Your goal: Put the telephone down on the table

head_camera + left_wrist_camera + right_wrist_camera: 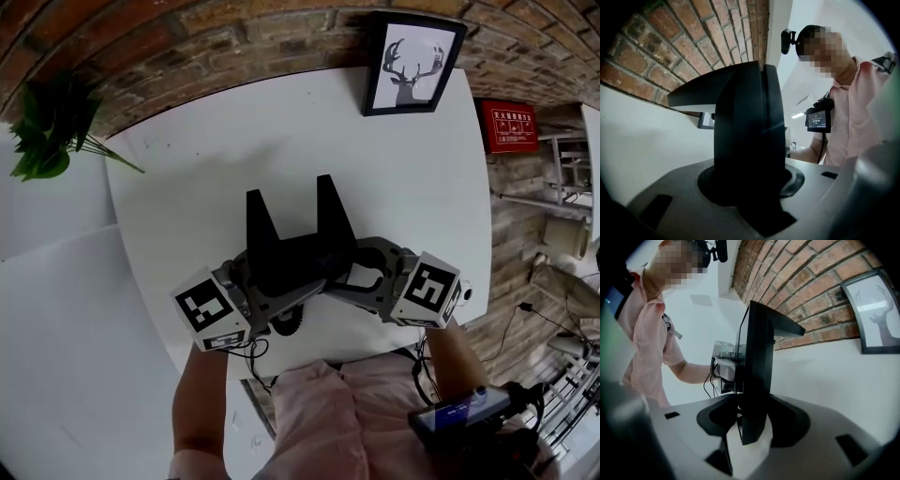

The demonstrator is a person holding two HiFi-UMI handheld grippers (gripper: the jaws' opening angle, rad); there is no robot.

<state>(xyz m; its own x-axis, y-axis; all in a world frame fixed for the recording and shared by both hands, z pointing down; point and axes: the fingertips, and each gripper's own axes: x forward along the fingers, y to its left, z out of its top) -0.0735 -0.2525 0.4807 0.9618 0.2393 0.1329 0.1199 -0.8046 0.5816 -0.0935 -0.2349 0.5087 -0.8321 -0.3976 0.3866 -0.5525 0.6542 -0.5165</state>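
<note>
The black telephone [298, 255], a flat dark body with two prongs that point away from me, hangs just above the white table [216, 150], near its front edge. My left gripper [265, 284] is shut on its left end and my right gripper [364, 272] on its right end. In the left gripper view the telephone [746, 131] fills the space between the jaws. In the right gripper view the telephone [754, 366] shows as a thin dark edge with the pads against both sides. Its underside is hidden.
A framed deer picture [411, 64] leans on the brick wall [187, 37] at the table's far edge. A green plant [45, 131] hangs at the left. A red sign [509, 127] is on the wall at the right.
</note>
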